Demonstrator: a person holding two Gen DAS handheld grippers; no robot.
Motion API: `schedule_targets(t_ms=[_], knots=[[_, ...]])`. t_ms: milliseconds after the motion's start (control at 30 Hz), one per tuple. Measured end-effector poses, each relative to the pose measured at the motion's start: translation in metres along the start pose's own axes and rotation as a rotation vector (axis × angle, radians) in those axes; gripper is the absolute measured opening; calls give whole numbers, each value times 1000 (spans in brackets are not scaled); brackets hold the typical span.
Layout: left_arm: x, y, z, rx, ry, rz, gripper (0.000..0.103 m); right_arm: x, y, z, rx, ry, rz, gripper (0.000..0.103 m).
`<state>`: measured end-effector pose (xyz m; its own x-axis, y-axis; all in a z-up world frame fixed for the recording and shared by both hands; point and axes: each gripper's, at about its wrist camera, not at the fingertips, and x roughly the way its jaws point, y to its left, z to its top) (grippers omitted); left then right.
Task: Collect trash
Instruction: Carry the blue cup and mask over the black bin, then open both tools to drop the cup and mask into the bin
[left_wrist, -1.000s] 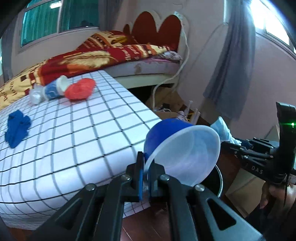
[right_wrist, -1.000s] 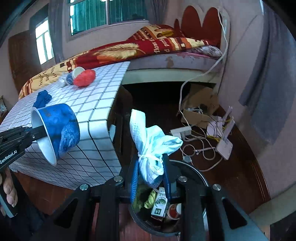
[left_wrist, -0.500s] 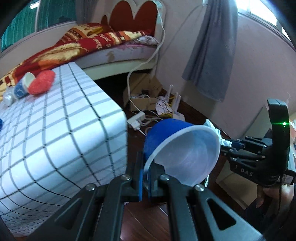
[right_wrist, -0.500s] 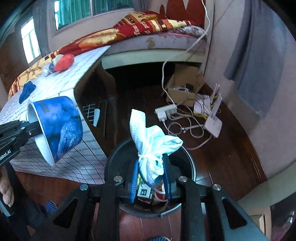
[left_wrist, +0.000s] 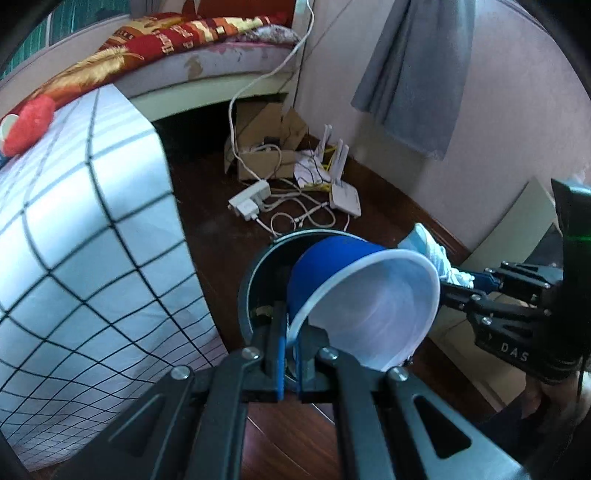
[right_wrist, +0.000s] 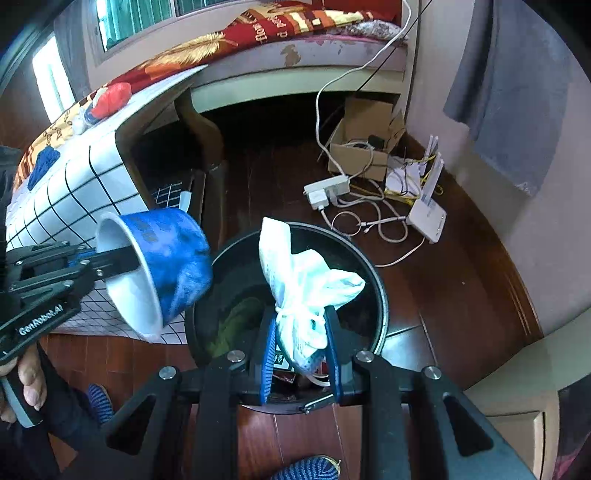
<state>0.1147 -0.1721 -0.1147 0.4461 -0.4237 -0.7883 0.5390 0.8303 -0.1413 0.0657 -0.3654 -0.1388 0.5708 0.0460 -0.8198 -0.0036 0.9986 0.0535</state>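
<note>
The left gripper (left_wrist: 291, 354) pinched the thin white rim of a paper cup (left_wrist: 362, 299), glossy blue outside and matte white inside, its jaws pressed close on the rim; the cup lay tilted on its side, mouth toward the camera, over the near edge of a round black trash bin (left_wrist: 258, 266). The right gripper (right_wrist: 301, 350) clamped a crumpled white plastic bag (right_wrist: 303, 288), knotted at its waist and finely dotted on its upper flap, between blue ribbed pads (right_wrist: 269, 350); the bag hung above the bin's (right_wrist: 373, 280) open mouth, where dark greenish scraps and printed wrappers lay inside. The bin stood on a polished reddish-brown wooden floor (right_wrist: 461, 266). Beside it was a table covered with a white cloth gridded in black (left_wrist: 92, 240), carrying a red crumpled lump (left_wrist: 31, 123). Farther off lay a torn cardboard box (right_wrist: 360, 147), a white power strip (right_wrist: 327, 190), tangled cables and a white router (right_wrist: 426, 214). A bed with a red and gold blanket (right_wrist: 258, 29) stood behind, and a grey curtain (left_wrist: 417, 74) hung by the pale wall.
</note>
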Motion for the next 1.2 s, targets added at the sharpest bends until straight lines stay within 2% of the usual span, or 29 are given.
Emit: schedule_targets(t_ms=[367, 800, 833, 867, 900, 933, 967, 1067, 1100, 1133, 1200], knots=[[45, 7, -4, -34, 100, -7, 5, 56, -1, -12, -14, 121, 23, 26], [78, 10, -8, -32, 186, -40, 5, 77, -9, -15, -26, 154, 11, 28], [79, 10, -9, -34, 190, -39, 13, 78, -10, -16, -28, 161, 6, 43], [80, 12, -9, -36, 195, -26, 38, 80, -12, -16, -28, 171, -24, 60], [79, 13, -11, -42, 189, 15, 57, 80, -16, -18, -18, 166, -68, 92], [78, 14, -11, -49, 176, 31, 85, 79, -20, -19, -11, 149, -85, 95], [75, 16, -13, -57, 160, 40, 94, 78, -25, -19, 0, 144, -104, 95], [71, 20, -16, -64, 155, 81, 99, 77, -39, -19, 46, 158, -136, 99], [70, 21, -17, -65, 150, 90, 100, 76, -43, -19, 65, 156, -145, 103], [70, 22, -17, -63, 150, 101, 103, 75, -46, -19, 73, 156, -151, 103], [69, 21, -18, -59, 144, 119, 103, 75, -49, -18, 74, 154, -174, 103]])
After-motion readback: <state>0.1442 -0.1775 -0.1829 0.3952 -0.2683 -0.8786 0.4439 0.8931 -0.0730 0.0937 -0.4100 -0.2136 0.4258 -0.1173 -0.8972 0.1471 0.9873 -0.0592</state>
